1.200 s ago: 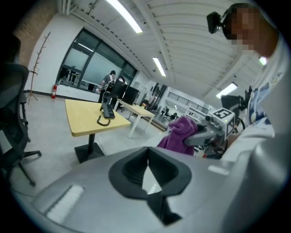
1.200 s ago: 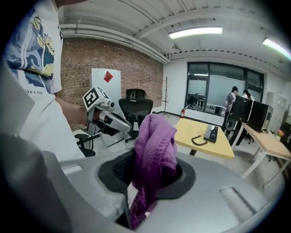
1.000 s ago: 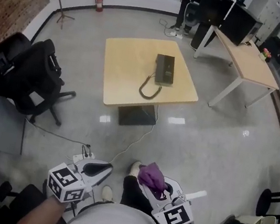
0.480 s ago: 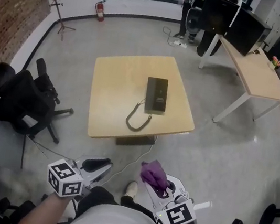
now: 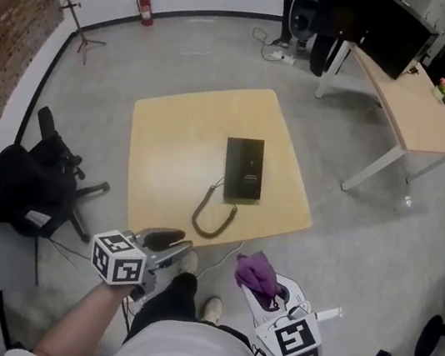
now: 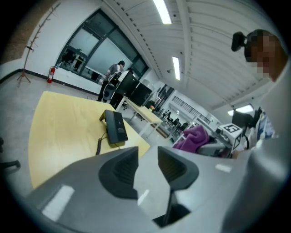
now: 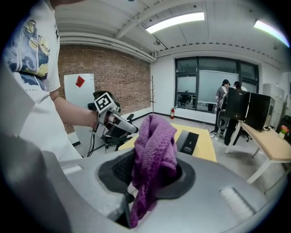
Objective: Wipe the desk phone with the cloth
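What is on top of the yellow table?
Only a black phone and its curly cord lie on the table. The tabletop under the phone is covered and cannot be seen.

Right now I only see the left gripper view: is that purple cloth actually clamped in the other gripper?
Observer: Yes. The right gripper view shows the right gripper shut on the purple cloth, which bunches up above the jaws.
Operator: Is it over the table?
Observer: No. In the head view it hangs over the floor, short of the table's near edge; the desk phone lies farther in.
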